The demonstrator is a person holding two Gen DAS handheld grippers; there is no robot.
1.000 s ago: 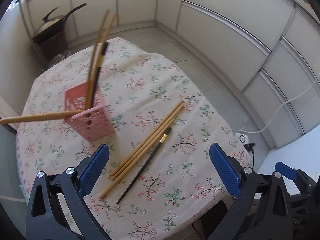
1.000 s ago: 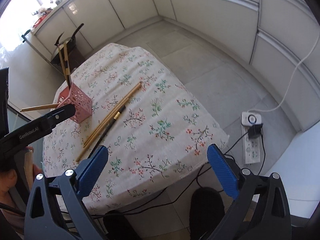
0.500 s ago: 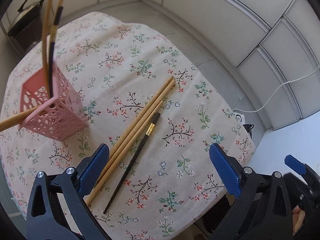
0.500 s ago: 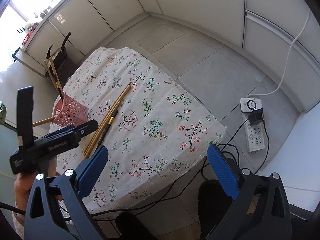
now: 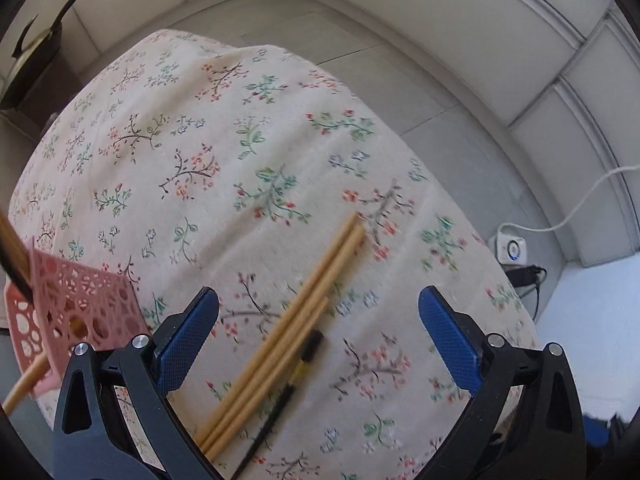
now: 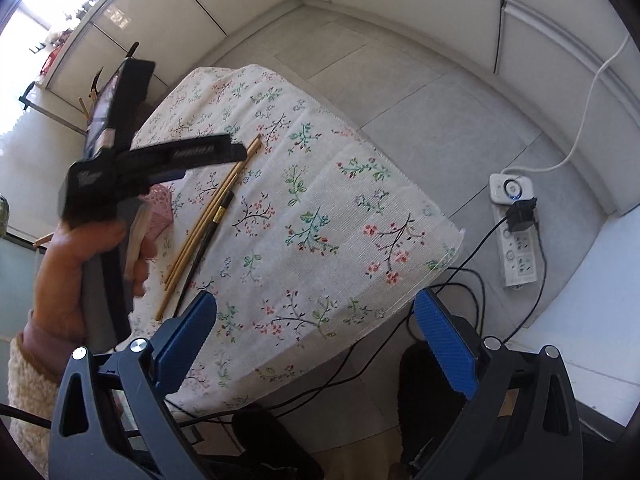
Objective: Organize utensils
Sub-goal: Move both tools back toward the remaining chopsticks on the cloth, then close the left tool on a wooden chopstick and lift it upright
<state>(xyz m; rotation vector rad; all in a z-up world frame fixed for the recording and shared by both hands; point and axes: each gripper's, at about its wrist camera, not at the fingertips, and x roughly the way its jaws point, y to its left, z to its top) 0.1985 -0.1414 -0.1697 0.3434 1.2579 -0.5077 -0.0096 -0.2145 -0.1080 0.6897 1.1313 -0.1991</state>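
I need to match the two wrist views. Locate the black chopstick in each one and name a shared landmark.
Left wrist: black chopstick lies low centre, right of the bamboo chopsticks, between the open jaws.
Right wrist: black chopstick lies left of centre, beside the same bamboo chopsticks.
Shared landmark: pink basket.

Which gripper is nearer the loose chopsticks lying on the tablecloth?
Left. The left gripper hangs open directly over the loose chopsticks; the right gripper, also open, sits back beyond the table's edge.

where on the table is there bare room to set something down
The far half of the floral tablecloth, beyond the chopsticks, is bare, as is the right side toward the edge. It is crowded between the chopsticks and the pink holder.
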